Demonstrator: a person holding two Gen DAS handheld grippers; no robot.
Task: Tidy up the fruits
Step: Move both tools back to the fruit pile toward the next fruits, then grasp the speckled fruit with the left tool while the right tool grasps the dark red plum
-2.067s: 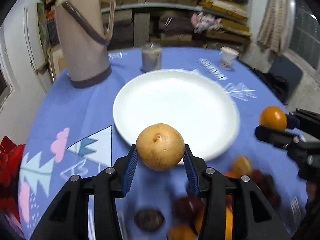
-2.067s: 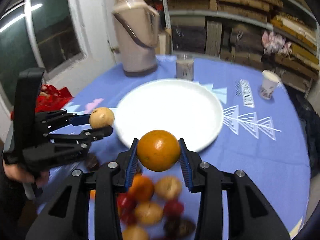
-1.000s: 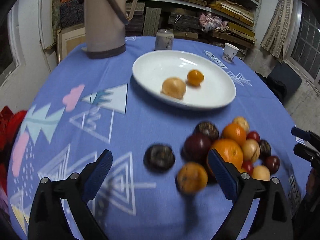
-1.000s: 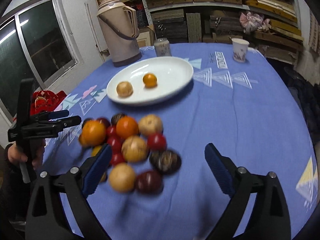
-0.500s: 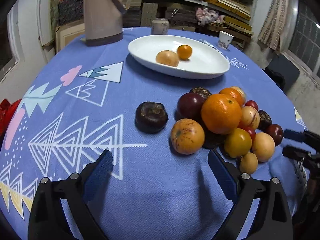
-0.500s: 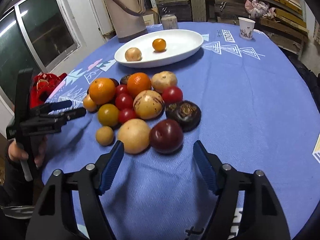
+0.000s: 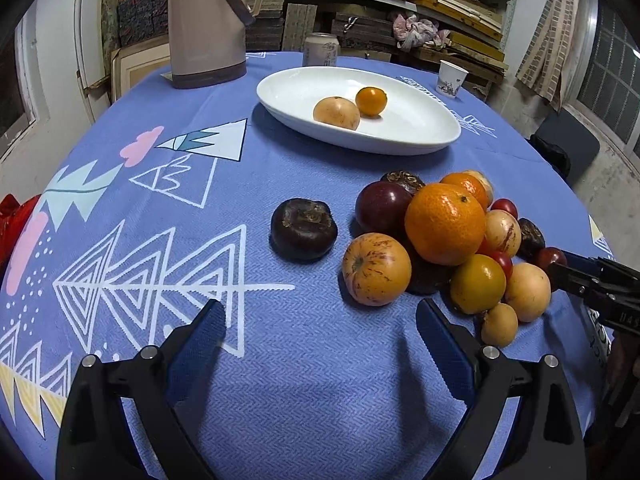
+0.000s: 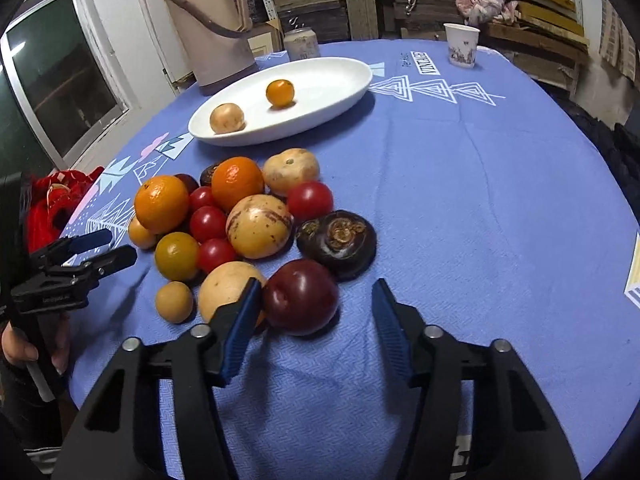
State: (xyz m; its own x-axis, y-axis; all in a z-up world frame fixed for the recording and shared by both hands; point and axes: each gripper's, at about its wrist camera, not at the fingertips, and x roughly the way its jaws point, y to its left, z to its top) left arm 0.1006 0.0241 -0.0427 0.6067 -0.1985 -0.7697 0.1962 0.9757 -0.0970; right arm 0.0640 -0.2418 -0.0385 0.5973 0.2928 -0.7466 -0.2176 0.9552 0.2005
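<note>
The right tool (image 8: 316,316) is low over the blue table (image 8: 480,208), and its jaws are closing. A dark red plum (image 8: 301,297) sits between them. The left pad is right beside the plum, but the right pad has a gap to it, so the plum is not squeezed.

The left tool (image 7: 320,344) is spread wide with nothing in it. Just past it, toward 12 o'clock, a dark brown fruit (image 7: 303,228) sits alone on the table. Toward 1 o'clock is a striped yellow fruit (image 7: 376,269).

The fruit pile (image 8: 240,216) is on the table, bunched close together. It has big oranges, small red tomatoes, pale yellow fruits and dark ones. In the right view the pile is at 11 o'clock from the plum.

The white plate (image 8: 340,76) is farther back, at 12 o'clock from the pile. Two fruits are on it, a tan one (image 8: 227,118) and a small orange one (image 8: 280,92), a little apart.
</note>
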